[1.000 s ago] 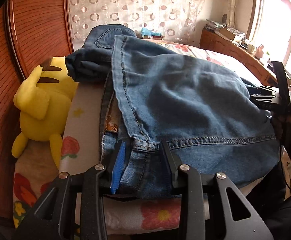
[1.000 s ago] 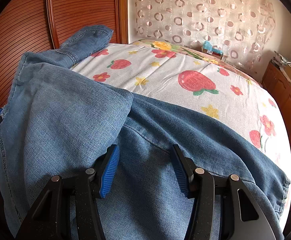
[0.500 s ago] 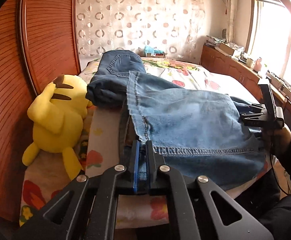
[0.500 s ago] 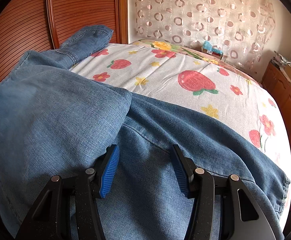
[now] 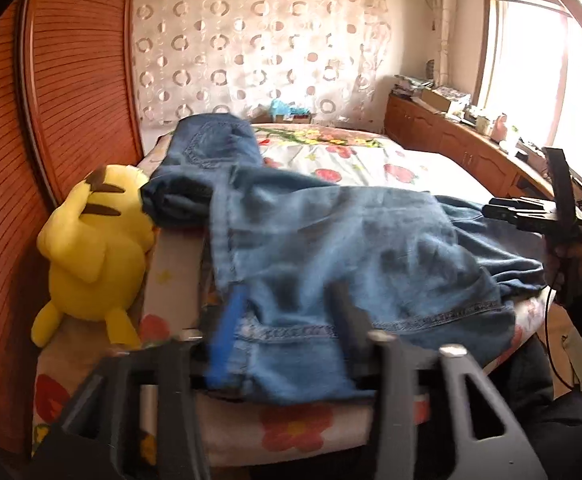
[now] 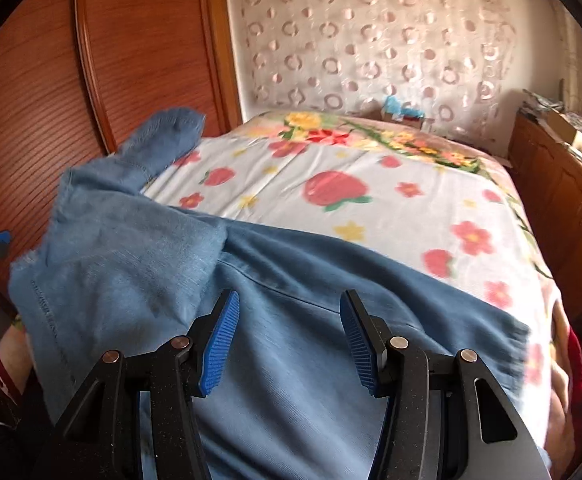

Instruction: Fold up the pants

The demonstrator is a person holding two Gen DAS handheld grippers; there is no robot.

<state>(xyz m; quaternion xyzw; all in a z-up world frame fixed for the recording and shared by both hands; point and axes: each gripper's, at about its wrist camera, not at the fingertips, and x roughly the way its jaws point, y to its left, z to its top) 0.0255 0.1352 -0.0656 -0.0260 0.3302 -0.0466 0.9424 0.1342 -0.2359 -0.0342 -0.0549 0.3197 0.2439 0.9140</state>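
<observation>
Half a second back the left claw [image 5: 287, 332] was pinched shut on the jeans' [image 5: 351, 248] hem; its jaws have just been opening and now stand apart, released — the hem lies between them, blurred. Right claw [image 6: 287, 340] hangs parted over the denim, gripping nothing, and has shifted sideways. Jeans lie folded across the near edge of the bed [image 6: 371, 184], one leg running toward the wooden wall panel [image 5: 75, 80]. Beside that leg sits a yellow plush [image 5: 91, 248]. Beyond — a patterned curtain [image 5: 259, 48].
</observation>
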